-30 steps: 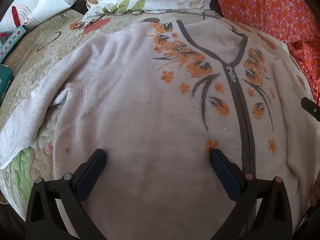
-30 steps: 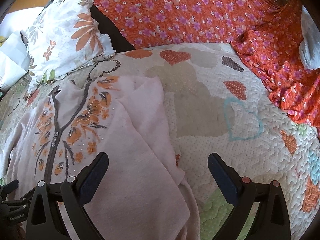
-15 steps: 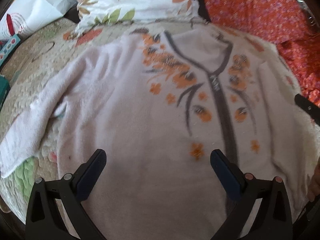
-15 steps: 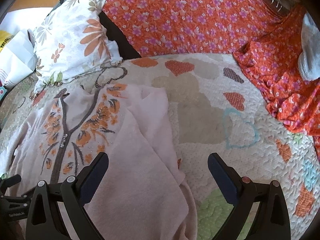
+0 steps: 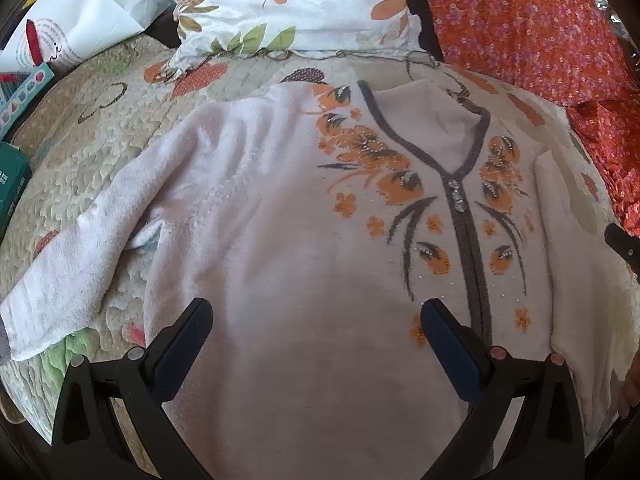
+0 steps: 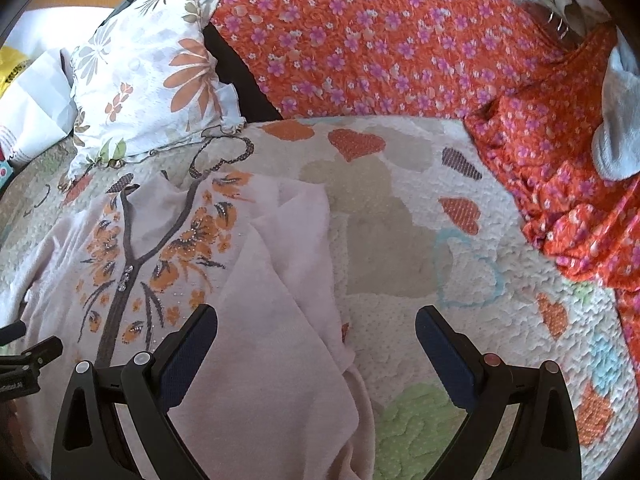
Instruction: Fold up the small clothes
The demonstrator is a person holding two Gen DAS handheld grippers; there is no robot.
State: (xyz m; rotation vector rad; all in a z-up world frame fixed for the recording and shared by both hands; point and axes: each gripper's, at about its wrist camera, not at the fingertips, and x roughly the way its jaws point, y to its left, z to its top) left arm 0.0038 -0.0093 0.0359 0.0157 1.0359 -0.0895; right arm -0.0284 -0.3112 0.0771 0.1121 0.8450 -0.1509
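A pale pink cardigan [image 5: 288,248] with orange flowers and a grey front band lies face up on a quilted bedspread [image 5: 80,136]. Its left sleeve [image 5: 76,264] stretches out to the left. In the right wrist view the cardigan [image 6: 256,320] has its right sleeve folded over the body. My left gripper [image 5: 316,316] is open and empty above the cardigan's lower body. My right gripper [image 6: 316,324] is open and empty above the cardigan's right edge and the quilt [image 6: 400,240].
A floral pillow [image 5: 288,4] lies beyond the collar. An orange flowered cloth [image 6: 400,40] covers the back and right side. A white paper bag [image 5: 80,12] and a green box [image 5: 12,184] sit at the left. A grey sock [image 6: 616,120] lies at the far right.
Both grippers have drawn back a little from the cardigan, so more pillow and cloth show at the top. Both stay open. The cardigan has not moved.
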